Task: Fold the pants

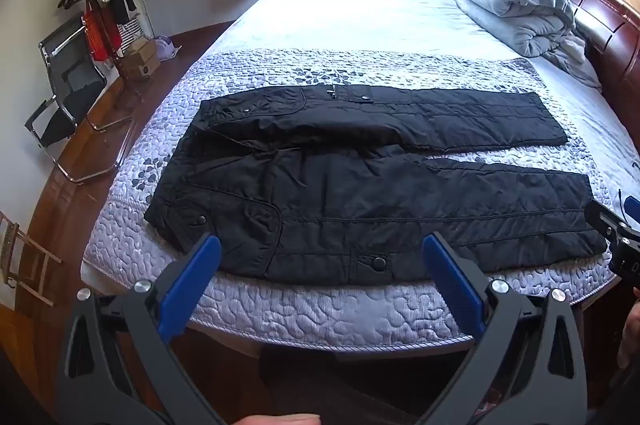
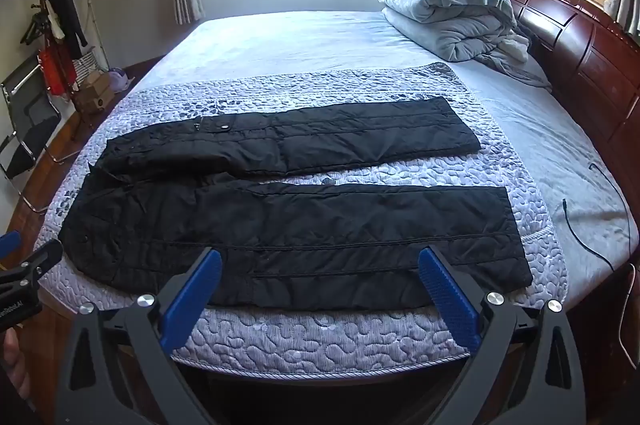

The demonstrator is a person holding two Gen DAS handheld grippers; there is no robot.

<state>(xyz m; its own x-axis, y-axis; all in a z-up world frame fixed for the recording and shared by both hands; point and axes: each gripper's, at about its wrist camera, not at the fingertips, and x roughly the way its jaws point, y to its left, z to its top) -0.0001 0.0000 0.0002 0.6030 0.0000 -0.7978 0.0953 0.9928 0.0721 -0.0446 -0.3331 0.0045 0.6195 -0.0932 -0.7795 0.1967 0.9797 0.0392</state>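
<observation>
The bed [image 1: 360, 25] with its quilted lavender coverlet [image 1: 320, 309] fills the field ahead of both sets of jaws. A folded grey duvet [image 2: 444, 13] sits far beyond the jaws to the right, against the dark wood headboard [image 2: 580, 57]. The black quilted pants [image 1: 360, 193] lie flat and unfolded across the coverlet directly ahead of the jaws, waistband to the left, both legs running right, a strip of coverlet visible between them; the near leg lies just past the fingertips. Left gripper [image 1: 322, 257]: jaws wide apart, holding nothing, above the near edge of the bed. Right gripper [image 2: 320, 269]: jaws likewise spread, empty, before the near leg. A black cable [image 2: 592, 225] lies on the sheet right of the right jaws.
</observation>
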